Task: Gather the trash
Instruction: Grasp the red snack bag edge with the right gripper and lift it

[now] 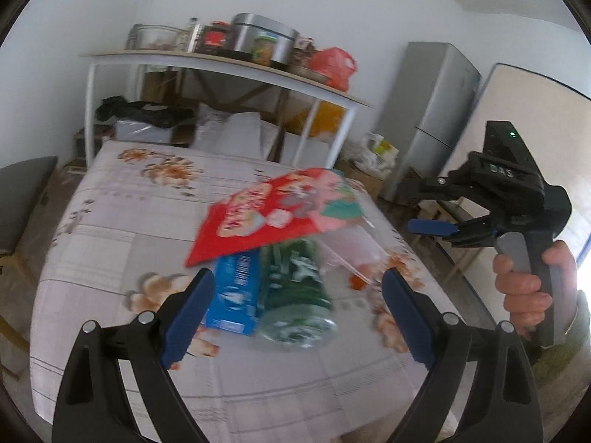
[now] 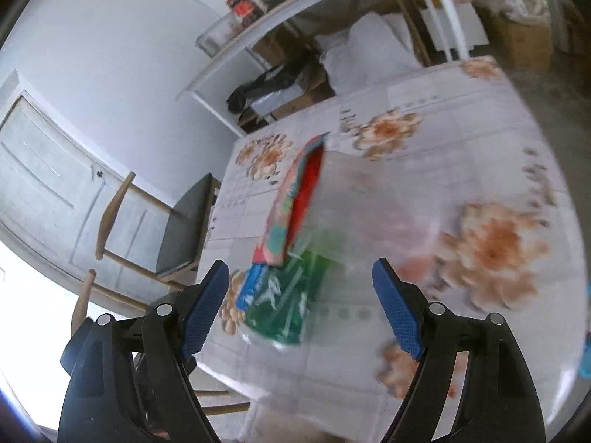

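Note:
A red snack packet [image 1: 273, 214] lies on top of a blue box [image 1: 232, 295] and a green plastic bottle [image 1: 295, 295] on the floral tablecloth [image 1: 110, 251]. A clear plastic bag [image 1: 351, 247] lies beside them. My left gripper [image 1: 297, 313] is open, its fingers either side of the box and bottle, just in front of them. My right gripper [image 2: 301, 306] is open and empty above the same pile; it shows the red packet [image 2: 299, 199], blue box [image 2: 255, 288], green bottle [image 2: 291, 306] and clear bag [image 2: 362, 214]. The right gripper also shows in the left wrist view [image 1: 432, 214], at the right.
A white shelf table [image 1: 221, 62] with jars, a metal pot and a red bag stands behind the table. A grey fridge [image 1: 428, 110] is at the right. A chair [image 2: 177, 229] stands at the table's left side. Boxes and bags lie under the shelf.

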